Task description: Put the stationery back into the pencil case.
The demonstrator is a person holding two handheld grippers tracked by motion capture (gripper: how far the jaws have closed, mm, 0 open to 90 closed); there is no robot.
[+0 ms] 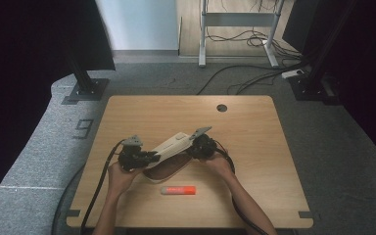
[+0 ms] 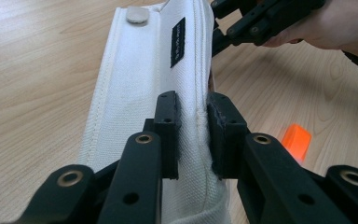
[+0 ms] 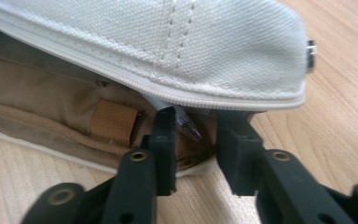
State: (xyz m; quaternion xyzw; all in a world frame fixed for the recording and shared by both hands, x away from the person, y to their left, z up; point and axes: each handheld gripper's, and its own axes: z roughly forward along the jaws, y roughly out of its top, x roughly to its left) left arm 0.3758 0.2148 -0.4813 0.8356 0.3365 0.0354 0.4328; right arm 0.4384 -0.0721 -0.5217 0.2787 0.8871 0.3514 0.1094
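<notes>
High view: wooden tabletop [image 1: 254, 142] seen from above, two forearms entering from its near edge. White canvas pencil case [image 1: 169, 145] lying near the middle, a little toward the near edge, long axis slanting from near-left to far-right, flap lifted off a brown interior. Left gripper [image 1: 147, 157] at the case's near-left end, right gripper [image 1: 192, 148] at its far-right end. Orange-and-white marker [image 1: 177, 189] lying flat just nearer the near edge, parallel to that edge, apart from the case; right hand looks slightly nearer to it.

Left gripper view: jaws of left gripper [image 2: 193, 135] pinching the stitched rim of pencil case [image 2: 140, 93], fabric pressed between both pads, case stretching straight ahead. Snap button [image 2: 136, 14] and black label [image 2: 178, 42] on the flap. Marker [image 2: 296, 141] off to the right on bare wood. Right gripper [image 2: 219, 35] at the far end.

Right gripper view: right gripper [image 3: 196, 135] at the mouth of pencil case [image 3: 168, 42], under the raised flap, jaws parted with a gap between the pads. Pen tip [image 3: 189, 128] poking from the pocket between them, touching neither pad as far as can be seen. Tan elastic loop [image 3: 114, 122] to the left inside.
</notes>
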